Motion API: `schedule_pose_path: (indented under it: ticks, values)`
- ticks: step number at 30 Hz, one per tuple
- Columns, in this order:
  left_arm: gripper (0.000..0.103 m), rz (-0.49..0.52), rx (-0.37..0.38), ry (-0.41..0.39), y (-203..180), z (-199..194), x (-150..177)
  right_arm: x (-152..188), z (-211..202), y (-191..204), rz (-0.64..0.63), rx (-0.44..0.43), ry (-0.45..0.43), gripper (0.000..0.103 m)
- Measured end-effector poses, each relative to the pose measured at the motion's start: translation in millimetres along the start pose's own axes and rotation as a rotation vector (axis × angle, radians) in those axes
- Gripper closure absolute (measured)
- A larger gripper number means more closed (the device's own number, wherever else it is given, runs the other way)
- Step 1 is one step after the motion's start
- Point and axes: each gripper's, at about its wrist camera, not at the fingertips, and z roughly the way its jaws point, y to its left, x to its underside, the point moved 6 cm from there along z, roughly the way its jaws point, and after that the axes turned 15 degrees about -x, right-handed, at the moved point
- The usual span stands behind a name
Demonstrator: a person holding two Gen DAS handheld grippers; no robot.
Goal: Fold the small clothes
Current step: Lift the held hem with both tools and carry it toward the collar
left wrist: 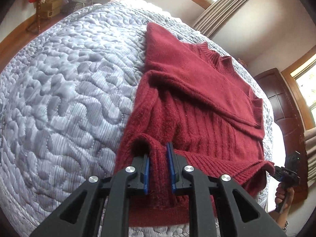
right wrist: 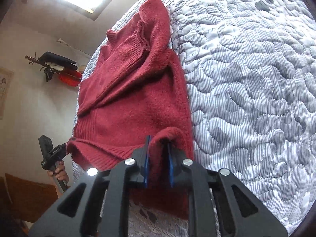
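Observation:
A dark red knitted sweater (left wrist: 197, 102) lies on a quilted grey-white bedspread (left wrist: 69, 79), both sleeves folded across its body. My left gripper (left wrist: 159, 154) is shut on the hem at the sweater's left bottom corner, red knit bunched between the blue pads. Seen from the right wrist, the same sweater (right wrist: 128, 90) stretches away, and my right gripper (right wrist: 158, 148) is shut on the hem at the right bottom corner. Each gripper shows in the other's view, held by a hand: the right one (left wrist: 284, 171), the left one (right wrist: 53, 154). The hem is lifted a little off the bed.
The bedspread (right wrist: 246, 98) spreads wide to the outer side of each gripper. Curtains (left wrist: 223, 6) and a dark wooden door (left wrist: 284, 106) stand beyond the bed. A wall rack with clothes (right wrist: 57, 67) hangs on the far wall. A box (left wrist: 49, 9) sits in the far corner.

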Motion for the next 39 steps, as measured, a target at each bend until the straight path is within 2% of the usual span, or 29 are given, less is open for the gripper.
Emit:
schedule_pose_path:
  ticks: [1,2,3,4,5,7,9,11,14,18,23,24,26,27,29,31,33,34,35,36,37,38,39]
  values:
    - [0.073,-0.005,0.005,-0.006,3,-5,-1,-1,-5,1,-0.016,0.008,-0.008,0.079]
    - [0.065,-0.017,0.001,-0.029,9,-13,-3,-4,-12,0,-0.032,0.027,-0.026,0.061]
    - [0.047,-0.026,-0.023,-0.060,14,-21,-8,-5,-22,0,-0.049,0.063,-0.055,0.050]
    - [0.037,-0.033,-0.066,-0.102,21,-30,-12,-6,-31,0,-0.068,0.102,-0.080,0.044]
    - [0.037,-0.032,-0.106,-0.148,27,-39,-16,-7,-36,1,-0.087,0.123,-0.087,0.049]
    - [0.037,-0.011,-0.178,-0.210,33,-51,-22,-8,-43,3,-0.106,0.112,-0.090,0.049]
    - [0.037,0.032,-0.209,-0.235,29,-55,-25,-9,-45,10,-0.148,0.100,-0.084,0.048]
    - [0.036,0.087,-0.212,-0.241,18,-54,-25,-9,-44,19,-0.198,0.106,-0.075,0.040]
    - [0.036,0.191,-0.240,-0.259,-6,-46,-23,-9,-29,32,-0.270,0.118,-0.038,0.036]
    - [0.032,0.321,-0.299,-0.281,-37,-30,-22,-13,-2,32,-0.319,0.207,0.017,0.032]
    - [0.031,0.399,-0.338,-0.251,-54,-4,-26,-13,25,25,-0.322,0.236,0.080,0.032]
    - [0.031,0.406,-0.341,-0.243,-55,0,-27,-12,30,25,-0.332,0.247,0.091,0.033]
    - [0.031,0.417,-0.341,-0.228,-57,7,-26,-9,38,26,-0.362,0.264,0.113,0.051]
    - [0.032,0.426,-0.336,-0.225,-58,9,-25,-7,42,28,-0.377,0.265,0.126,0.054]
    - [0.034,0.447,-0.331,-0.220,-60,14,-21,-4,49,29,-0.408,0.284,0.153,0.056]
    - [0.042,0.457,-0.326,-0.204,-59,19,-18,-5,52,26,-0.423,0.332,0.160,0.056]
    - [0.043,0.450,-0.313,-0.198,-57,22,-17,-7,55,24,-0.415,0.322,0.161,0.058]
    - [0.045,0.446,-0.301,-0.197,-56,22,-17,-8,56,25,-0.419,0.318,0.156,0.066]
    - [0.048,0.442,-0.285,-0.197,-55,21,-17,-8,56,26,-0.430,0.317,0.152,0.079]
    - [0.060,0.438,-0.272,-0.194,-55,20,-17,-7,55,28,-0.449,0.319,0.147,0.084]
    - [0.070,0.430,-0.269,-0.191,-54,20,-17,-6,54,30,-0.466,0.321,0.143,0.096]
    - [0.077,0.418,-0.274,-0.195,-51,19,-17,-5,52,32,-0.480,0.315,0.137,0.097]
    - [0.091,0.408,-0.274,-0.199,-49,17,-17,-5,50,35,-0.491,0.301,0.127,0.097]
